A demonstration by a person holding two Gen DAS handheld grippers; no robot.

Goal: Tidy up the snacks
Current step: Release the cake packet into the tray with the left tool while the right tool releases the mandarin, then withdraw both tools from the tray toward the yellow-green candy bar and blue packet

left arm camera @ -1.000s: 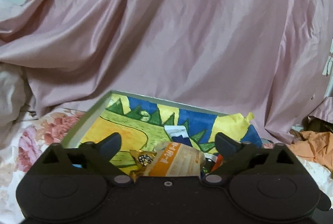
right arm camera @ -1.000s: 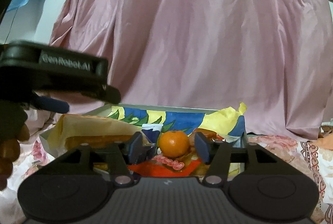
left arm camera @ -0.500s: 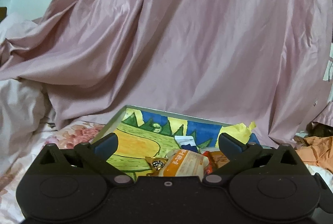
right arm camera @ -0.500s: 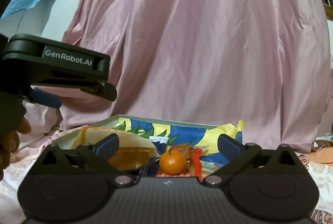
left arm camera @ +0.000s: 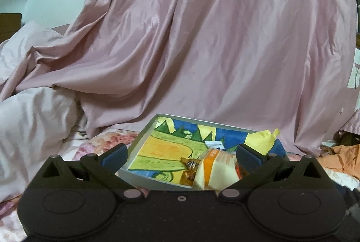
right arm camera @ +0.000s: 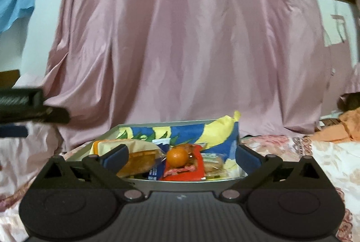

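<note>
Hovering wide open and empty, the right gripper [right arm camera: 181, 155] and left gripper [left arm camera: 181, 155] are framing the tray [right arm camera: 180, 183] at lower centre, where the tangerine [right arm camera: 177, 157] and snack packets [right arm camera: 183, 171] are lying gathered.

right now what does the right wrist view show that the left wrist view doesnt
Only the right wrist view shows the orange fruit, the red packet under it, and the left gripper's body at the left edge, its jaws out of frame there. Only the left wrist view shows the bare painted floor of the tray and a small gold wrapper. Both show the tray, the orange-and-white packet, the yellow paper, the pink sheet, and jaws standing open and empty.
</note>
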